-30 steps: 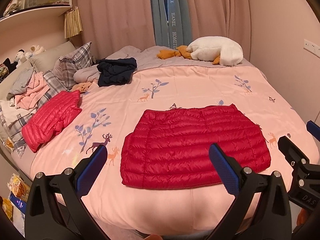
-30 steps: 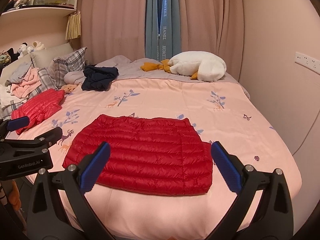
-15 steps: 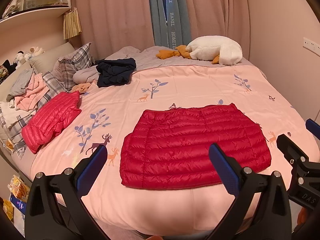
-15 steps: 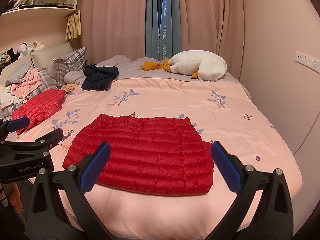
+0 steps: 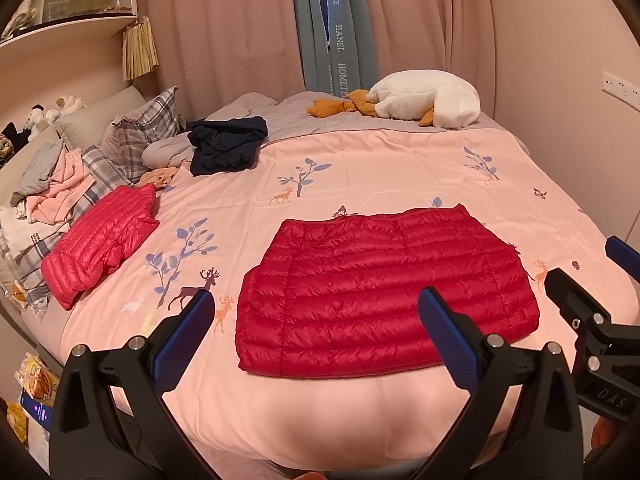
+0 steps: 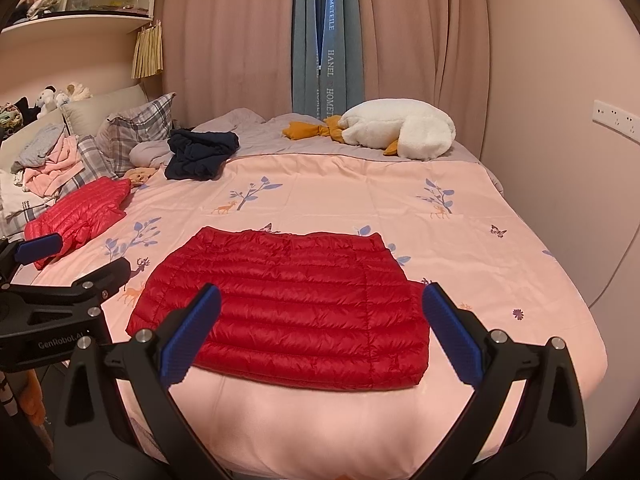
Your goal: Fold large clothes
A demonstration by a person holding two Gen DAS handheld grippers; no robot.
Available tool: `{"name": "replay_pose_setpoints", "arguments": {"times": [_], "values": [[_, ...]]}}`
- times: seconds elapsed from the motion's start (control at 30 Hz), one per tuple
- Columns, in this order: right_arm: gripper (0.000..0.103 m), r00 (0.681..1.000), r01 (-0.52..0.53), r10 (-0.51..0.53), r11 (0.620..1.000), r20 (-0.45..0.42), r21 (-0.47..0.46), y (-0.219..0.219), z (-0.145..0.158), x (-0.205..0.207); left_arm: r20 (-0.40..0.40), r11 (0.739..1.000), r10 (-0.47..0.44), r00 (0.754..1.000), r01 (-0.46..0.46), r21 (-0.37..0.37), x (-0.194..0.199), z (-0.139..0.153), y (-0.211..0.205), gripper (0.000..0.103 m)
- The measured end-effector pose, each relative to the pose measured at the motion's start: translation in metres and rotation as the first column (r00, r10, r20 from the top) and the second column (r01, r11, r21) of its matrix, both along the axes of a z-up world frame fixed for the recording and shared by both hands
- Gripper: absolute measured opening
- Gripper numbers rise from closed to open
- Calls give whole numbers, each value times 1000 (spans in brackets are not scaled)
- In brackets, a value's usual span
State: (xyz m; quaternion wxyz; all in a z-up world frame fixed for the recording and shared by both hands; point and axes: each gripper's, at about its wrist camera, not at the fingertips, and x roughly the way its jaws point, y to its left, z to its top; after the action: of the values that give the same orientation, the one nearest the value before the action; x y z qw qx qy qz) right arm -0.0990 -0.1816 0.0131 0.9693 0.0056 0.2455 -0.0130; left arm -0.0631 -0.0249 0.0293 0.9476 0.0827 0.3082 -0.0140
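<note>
A dark red quilted puffer jacket point(image 5: 384, 292) lies folded into a flat rectangle near the front edge of the bed; it also shows in the right wrist view point(image 6: 292, 304). My left gripper point(image 5: 316, 332) is open and empty, held back from the jacket's near edge. My right gripper point(image 6: 320, 332) is open and empty, also short of the jacket. Each gripper shows at the side of the other's view, the right one point(image 5: 592, 312) and the left one point(image 6: 60, 280).
The bed has a pink printed cover point(image 5: 400, 168). A second brighter red puffer jacket point(image 5: 100, 244) lies folded at the left. A navy garment point(image 5: 224, 144), plaid pillows point(image 5: 140, 132), a clothes pile point(image 5: 52, 184) and a white goose plush point(image 5: 428, 98) lie at the back.
Both views have shifted very slightly. The jacket lies as before and both grippers stay open.
</note>
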Motion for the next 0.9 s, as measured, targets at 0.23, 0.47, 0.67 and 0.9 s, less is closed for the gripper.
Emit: {"name": "replay_pose_setpoints", "arguments": {"times": [0.23,0.47,0.67,0.9], "values": [[101,1000,0,0,1000,0,-2,-1,0,0,-1,1000,-2,1000,2,0,0,0,-1,102],[101,1000,0,0,1000,-3,0,1,-1,1,-2,1000,-1,1000,1,1,0,0,-1,102],[101,1000,-1,1,1000,-7,-2,4,-4,-1,-3,1000,-3,1000,3,2,0,0,-1,102],[101,1000,-1,1,1000,-5,-1,6,-5,-2,3,1000,-4,1000,4,4,-1,0,-1,102]]}}
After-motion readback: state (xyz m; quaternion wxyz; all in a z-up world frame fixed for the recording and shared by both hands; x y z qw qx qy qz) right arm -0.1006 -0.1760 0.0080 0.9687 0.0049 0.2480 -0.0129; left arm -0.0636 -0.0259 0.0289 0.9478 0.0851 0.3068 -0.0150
